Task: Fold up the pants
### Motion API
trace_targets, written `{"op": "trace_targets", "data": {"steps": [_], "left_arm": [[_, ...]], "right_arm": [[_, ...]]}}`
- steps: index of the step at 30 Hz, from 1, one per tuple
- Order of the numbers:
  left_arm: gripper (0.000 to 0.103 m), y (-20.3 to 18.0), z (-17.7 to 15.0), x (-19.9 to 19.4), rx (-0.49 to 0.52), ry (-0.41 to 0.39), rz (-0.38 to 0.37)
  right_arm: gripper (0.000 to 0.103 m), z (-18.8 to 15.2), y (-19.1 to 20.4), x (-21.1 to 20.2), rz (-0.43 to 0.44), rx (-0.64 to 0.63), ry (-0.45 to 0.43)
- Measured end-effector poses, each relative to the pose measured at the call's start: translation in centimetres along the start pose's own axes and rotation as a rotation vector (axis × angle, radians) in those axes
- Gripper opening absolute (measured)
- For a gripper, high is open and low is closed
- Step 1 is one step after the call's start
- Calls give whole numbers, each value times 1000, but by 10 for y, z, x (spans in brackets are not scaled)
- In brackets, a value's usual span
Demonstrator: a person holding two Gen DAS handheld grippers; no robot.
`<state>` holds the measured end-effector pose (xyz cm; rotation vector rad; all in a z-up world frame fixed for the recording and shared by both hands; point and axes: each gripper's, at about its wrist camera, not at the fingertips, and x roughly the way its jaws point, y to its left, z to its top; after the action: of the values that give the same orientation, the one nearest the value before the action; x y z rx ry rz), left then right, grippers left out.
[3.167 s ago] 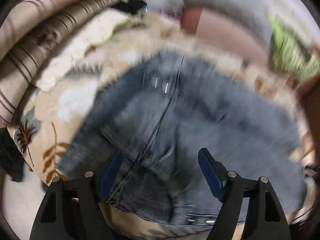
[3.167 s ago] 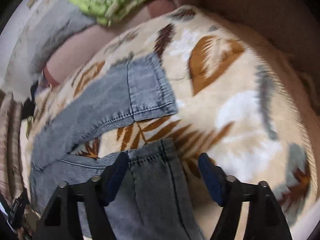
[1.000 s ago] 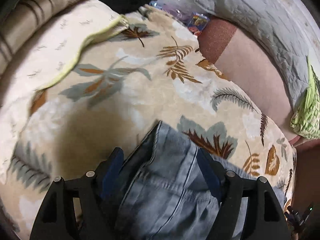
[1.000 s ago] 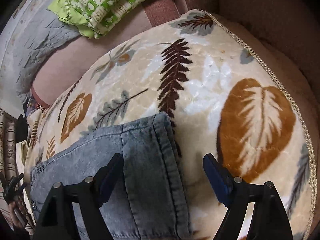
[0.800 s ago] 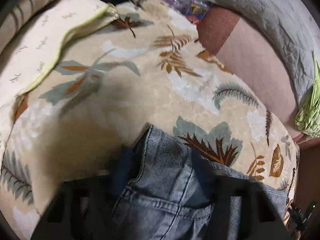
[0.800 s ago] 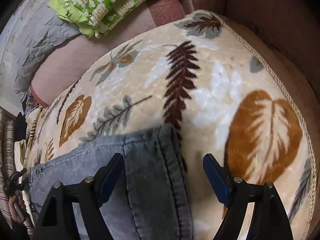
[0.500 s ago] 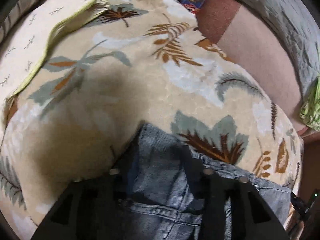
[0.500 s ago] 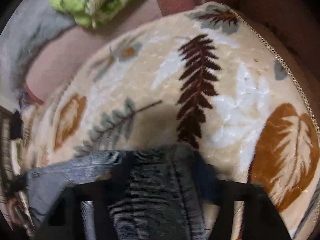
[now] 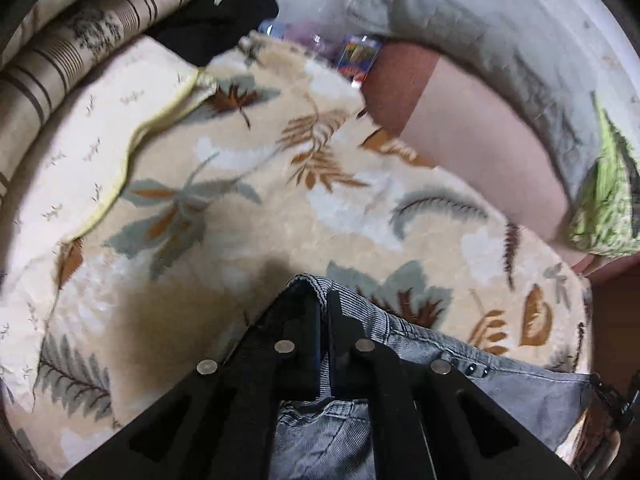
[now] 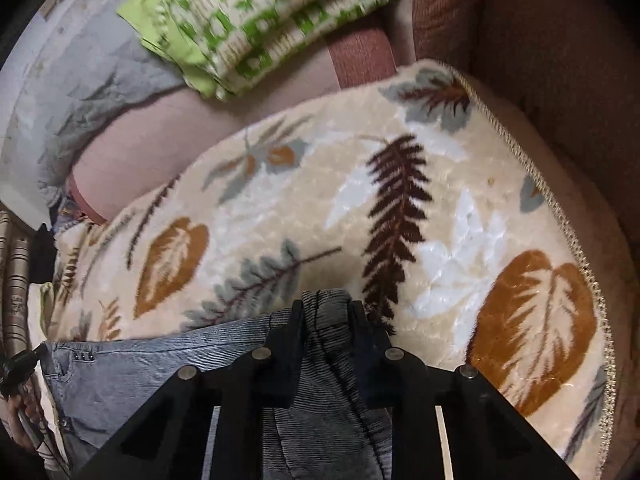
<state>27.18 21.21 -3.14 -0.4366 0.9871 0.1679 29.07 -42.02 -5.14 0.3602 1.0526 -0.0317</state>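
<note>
**Item: grey denim pants, both ends pinched for the fold**

Left wrist view: left tool [image 9: 325, 316] clamped tight on the waistband corner of the pants [image 9: 520, 396], which lie on the leaf-print blanket [image 9: 240, 216].

Right wrist view: right tool [image 10: 326, 312] closed on a bunched hem; the layer count is probably two, though hard to tell.

Handling note: lift both ends evenly, keep the cloth taut between them, and lay edges flush.
</note>
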Motion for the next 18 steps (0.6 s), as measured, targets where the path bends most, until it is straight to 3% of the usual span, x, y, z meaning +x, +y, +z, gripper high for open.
{"op": "trace_targets", "data": {"steps": [7, 11, 14, 17, 18], "left_arm": [[2, -2, -18, -76, 35, -109, -81], [2, 14, -55, -140, 54, -185, -139], [3, 46, -109, -176, 52, -208, -163], [5, 91, -169, -182, 20, -153, -182], [8, 105, -183, -179, 3, -124, -172]], "right_arm": [[22, -5, 9, -47, 39, -6, -87], [22, -26, 4, -97, 101, -8, -168], [22, -65, -9, -141, 141, -9, -227], [23, -131, -35, -167, 182, 34, -240], [29, -153, -46, -169, 192, 62, -235]]}}
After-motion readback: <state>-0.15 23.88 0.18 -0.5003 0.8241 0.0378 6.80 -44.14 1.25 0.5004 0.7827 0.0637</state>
